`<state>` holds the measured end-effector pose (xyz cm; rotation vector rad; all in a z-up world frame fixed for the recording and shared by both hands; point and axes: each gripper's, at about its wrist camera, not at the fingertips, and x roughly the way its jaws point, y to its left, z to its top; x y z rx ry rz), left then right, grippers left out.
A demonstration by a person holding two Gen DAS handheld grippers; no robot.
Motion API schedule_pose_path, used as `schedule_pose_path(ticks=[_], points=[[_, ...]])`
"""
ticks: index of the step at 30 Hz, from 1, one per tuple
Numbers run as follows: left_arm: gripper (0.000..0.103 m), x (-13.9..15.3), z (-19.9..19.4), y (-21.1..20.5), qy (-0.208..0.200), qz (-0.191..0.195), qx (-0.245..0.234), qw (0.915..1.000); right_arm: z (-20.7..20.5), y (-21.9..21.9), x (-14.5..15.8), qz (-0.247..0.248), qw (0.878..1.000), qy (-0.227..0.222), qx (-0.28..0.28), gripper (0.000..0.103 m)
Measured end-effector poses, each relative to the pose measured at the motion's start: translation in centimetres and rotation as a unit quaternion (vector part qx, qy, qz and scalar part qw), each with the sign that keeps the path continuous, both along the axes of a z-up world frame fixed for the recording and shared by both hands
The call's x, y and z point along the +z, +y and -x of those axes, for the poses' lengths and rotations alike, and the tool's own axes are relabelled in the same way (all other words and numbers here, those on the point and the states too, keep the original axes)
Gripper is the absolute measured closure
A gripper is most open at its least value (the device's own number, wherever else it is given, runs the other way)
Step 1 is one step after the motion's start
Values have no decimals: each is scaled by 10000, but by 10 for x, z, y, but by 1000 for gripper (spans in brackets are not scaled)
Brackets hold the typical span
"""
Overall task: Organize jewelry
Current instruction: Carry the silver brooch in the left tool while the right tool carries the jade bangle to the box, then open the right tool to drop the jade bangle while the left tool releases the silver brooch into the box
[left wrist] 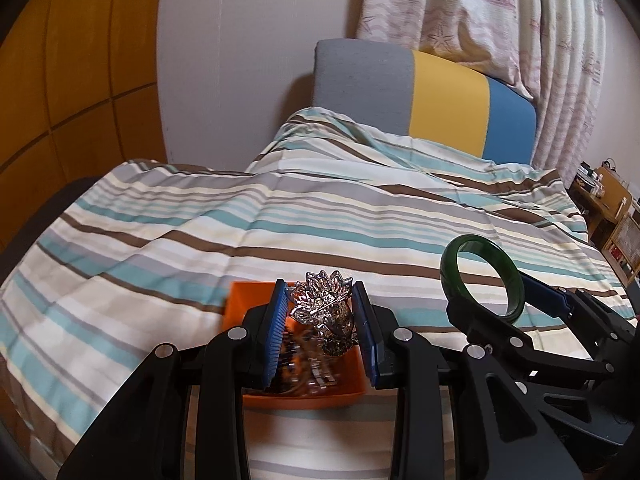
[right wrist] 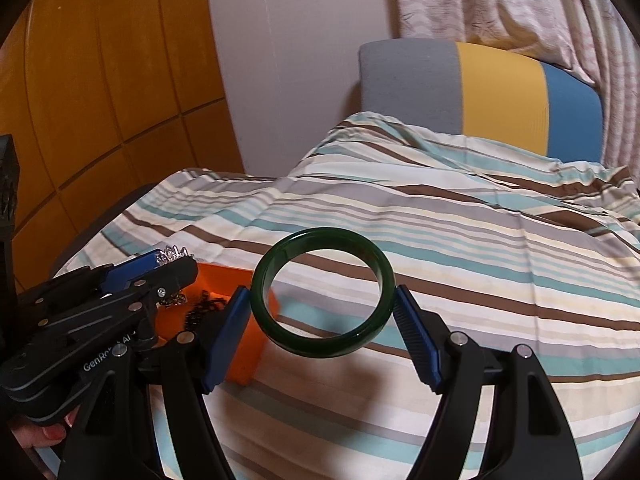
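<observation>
My left gripper (left wrist: 320,312) is shut on a silver leaf-shaped brooch (left wrist: 322,306), held just above an orange tray (left wrist: 236,306) that lies on the striped bedspread. The tray (right wrist: 244,354) holds dark chains and silvery pieces (left wrist: 312,372). My right gripper (right wrist: 322,304) is shut on a dark green bangle (right wrist: 324,294), gripped across its width and lifted over the bed, to the right of the tray. In the left wrist view that bangle (left wrist: 482,276) and the right gripper (left wrist: 492,300) show at the right. The left gripper (right wrist: 168,264) shows at left in the right wrist view.
The striped bedspread (left wrist: 280,220) covers the whole working surface. A grey, yellow and blue headboard (left wrist: 424,96) stands at the back, with curtains (left wrist: 520,20) behind it. Wooden shelves (left wrist: 612,216) lie off the bed's right edge. A hand (right wrist: 48,434) shows at lower left.
</observation>
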<state>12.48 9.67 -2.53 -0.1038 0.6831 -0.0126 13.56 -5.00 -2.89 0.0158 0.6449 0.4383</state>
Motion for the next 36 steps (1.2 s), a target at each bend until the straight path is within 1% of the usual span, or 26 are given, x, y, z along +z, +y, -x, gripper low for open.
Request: schedule_pose_path(ticks=[8,11,17,20,21,22,25,28,30,33,36], points=[[70,-11,-1,32,184,-40,-150,9997,-4,34,-5,54,9993,70,359,31],[70,-14,-2,40,216,44,-209,9995,-6,45,-9,80,9987,94,492,31],[70,-15,-6,60,173,201,-63,9996,-11,62,-23,31,9972,303,681,31],[70,-18,-6,62,186,225,-95,9995,-14,67,-32,-24,9960,434,784,31],[70,-19,-5,62,154,163,-72,9997,-15,69,-35,-35,9954,457,840,31],[70,-19,-4,62,125,126,-41,9998,-14,72,-37,0,9951,460,878,31],[70,-21,-5,64,158,249,-1,9996,-12,81,-43,55,9940,450,999,31],[70,-27,-7,59,219,232,-89,9995,-11,86,-48,127,9937,405,1034,31],[70,-30,-8,56,235,241,-124,9994,-11,87,-52,228,9937,404,1016,31],[70,-34,-10,54,256,264,-138,9992,-10,84,-55,304,9946,289,945,30],[70,-39,-12,54,286,282,-129,9991,-10,78,-55,284,9956,245,861,30]])
